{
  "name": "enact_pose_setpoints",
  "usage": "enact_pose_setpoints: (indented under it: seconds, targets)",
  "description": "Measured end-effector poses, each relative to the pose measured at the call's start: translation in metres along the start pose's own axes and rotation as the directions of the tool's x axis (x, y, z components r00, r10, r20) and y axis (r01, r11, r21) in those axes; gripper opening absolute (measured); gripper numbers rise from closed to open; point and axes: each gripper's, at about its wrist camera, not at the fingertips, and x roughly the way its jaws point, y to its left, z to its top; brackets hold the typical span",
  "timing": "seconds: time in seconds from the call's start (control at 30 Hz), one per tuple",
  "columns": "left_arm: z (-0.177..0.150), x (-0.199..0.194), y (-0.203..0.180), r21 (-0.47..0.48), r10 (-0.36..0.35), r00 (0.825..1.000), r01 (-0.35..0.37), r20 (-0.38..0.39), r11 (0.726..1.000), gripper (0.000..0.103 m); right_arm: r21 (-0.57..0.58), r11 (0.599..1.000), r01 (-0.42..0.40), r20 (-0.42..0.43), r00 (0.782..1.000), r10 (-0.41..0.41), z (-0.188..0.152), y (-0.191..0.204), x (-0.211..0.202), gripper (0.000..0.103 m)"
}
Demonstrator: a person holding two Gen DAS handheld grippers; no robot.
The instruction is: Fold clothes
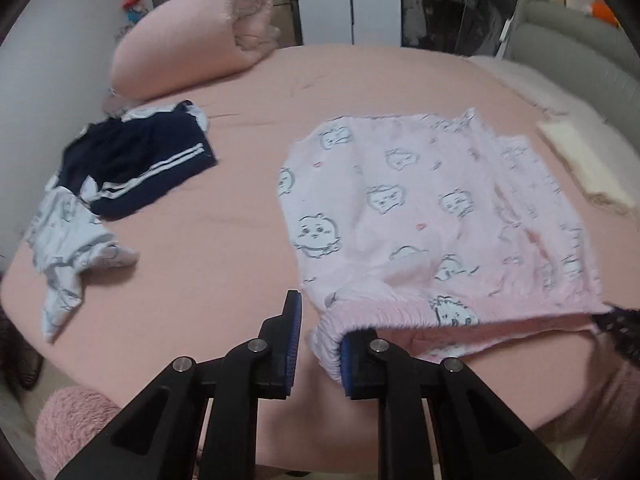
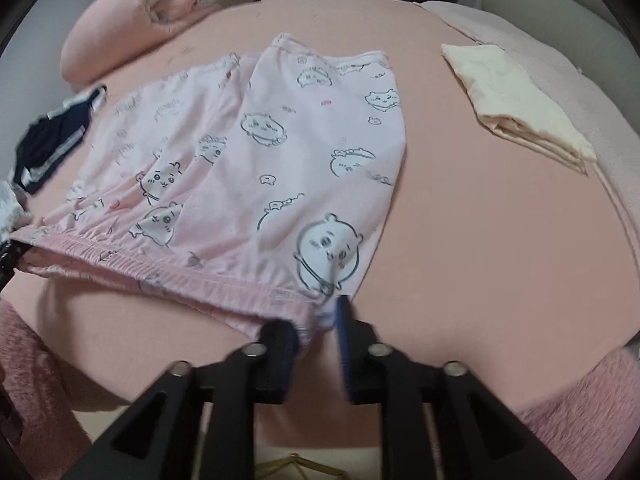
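Observation:
Pink pyjama bottoms (image 1: 432,216) printed with cartoon animals lie flat on the pink bed, the elastic waistband (image 1: 392,316) nearest me. My left gripper (image 1: 324,316) is at the waistband's left corner. That bunched corner sits between its fingers and rests against the right pad (image 1: 347,360), with a gap to the left pad, so it is open. In the right wrist view the same bottoms (image 2: 280,152) spread away from me. My right gripper (image 2: 312,314), blurred, is at the waistband's right corner (image 2: 316,320). The fabric lies loosely between its parted fingers.
A navy garment with white stripes (image 1: 140,160) and a white printed garment (image 1: 68,240) lie at the left. A folded cream cloth (image 2: 516,100) lies at the right. A rolled pink quilt (image 1: 192,36) is at the far left corner, and a grey headboard (image 1: 580,60) at the right.

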Motion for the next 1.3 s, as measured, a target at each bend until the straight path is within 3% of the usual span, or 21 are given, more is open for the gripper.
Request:
enact_pose_setpoints:
  seconds: [0.1,0.17,0.2,0.27,0.37,0.43,0.53,0.57,0.67,0.77,0.8,0.83,0.9,0.97,1.0,1.07,1.2,1.3]
  targets:
    - [0.000,-0.003,-0.001,0.004,-0.027,1.000,0.027,0.000,1.000,0.016,0.004,1.000,-0.010,0.010,1.000,0.010,-0.001,0.000,-0.006,0.020]
    - [-0.002,0.005,-0.011,0.056,-0.043,0.998,0.045,-0.038,0.997,0.016,-0.015,1.000,-0.027,0.005,1.000,0.027,0.000,0.003,-0.007,0.020]
    - [-0.003,0.008,-0.020,0.108,-0.040,0.998,0.045,-0.049,0.993,0.016,-0.026,0.998,-0.054,0.007,0.999,0.054,0.001,0.006,-0.006,0.014]
    - [-0.006,0.015,-0.039,0.212,-0.033,0.997,0.047,-0.070,0.976,0.016,-0.022,0.995,-0.101,0.024,0.995,0.101,0.007,0.008,-0.011,0.013]
    - [-0.010,0.009,-0.070,0.378,-0.009,1.000,0.013,-0.012,0.926,0.016,-0.014,0.992,-0.128,0.068,0.989,0.128,0.022,0.008,-0.023,0.013]
    - [-0.005,0.010,-0.079,0.410,-0.029,1.000,0.024,0.006,0.912,0.016,-0.028,0.990,-0.136,0.088,0.987,0.138,0.029,0.010,-0.028,0.013]
    - [0.008,0.011,-0.079,0.384,-0.088,0.996,0.079,0.006,0.920,0.016,-0.058,0.989,-0.138,0.064,0.988,0.142,0.031,0.016,-0.026,0.013]
    - [0.015,0.007,-0.073,0.349,-0.097,0.995,0.079,0.036,0.934,0.015,-0.080,0.989,-0.123,0.049,0.991,0.127,0.030,0.020,-0.023,0.013]
    - [0.032,-0.015,-0.044,0.164,-0.111,0.986,0.091,0.121,0.982,0.010,-0.110,0.993,-0.045,0.032,0.998,0.049,0.023,0.024,-0.015,0.014]
    - [0.034,-0.024,0.000,-0.032,-0.061,0.987,0.066,0.149,0.997,0.010,-0.065,0.998,-0.005,-0.006,1.000,0.004,0.011,0.014,-0.005,0.016]
    - [0.031,-0.022,0.012,-0.080,-0.062,0.990,0.073,0.129,0.994,0.010,-0.049,0.999,0.004,-0.022,1.000,-0.005,0.008,0.011,0.000,0.031]
    - [0.027,-0.014,0.021,-0.099,-0.060,0.995,0.068,0.081,0.993,0.010,-0.036,0.999,-0.003,-0.024,1.000,0.003,0.005,0.009,0.002,0.038]
    - [0.015,0.007,0.023,-0.069,-0.095,0.994,0.092,-0.049,0.993,0.012,-0.034,0.999,-0.013,-0.020,1.000,0.012,0.004,0.008,0.003,0.035]
    - [0.002,0.024,0.017,-0.019,-0.085,0.985,0.083,-0.148,0.996,0.012,-0.049,0.998,-0.037,-0.012,0.999,0.036,0.007,0.010,0.001,0.015]
    - [-0.004,0.032,0.013,0.006,-0.077,0.978,0.079,-0.196,0.997,0.012,-0.038,0.997,-0.064,-0.010,0.998,0.064,0.010,0.010,0.000,0.012]
    - [-0.011,0.036,0.002,0.066,-0.046,0.976,0.061,-0.212,0.996,0.012,-0.025,0.996,-0.088,-0.010,0.996,0.088,0.012,0.008,-0.001,0.010]
    - [-0.012,0.039,-0.012,0.124,-0.059,0.978,0.084,-0.198,0.989,0.013,-0.015,0.997,-0.075,-0.059,0.996,0.073,0.009,0.005,0.009,0.011]
    - [-0.012,0.052,-0.010,0.095,-0.085,0.973,0.108,-0.217,0.990,0.012,-0.020,0.997,-0.068,-0.049,0.997,0.067,0.004,0.005,0.014,0.011]
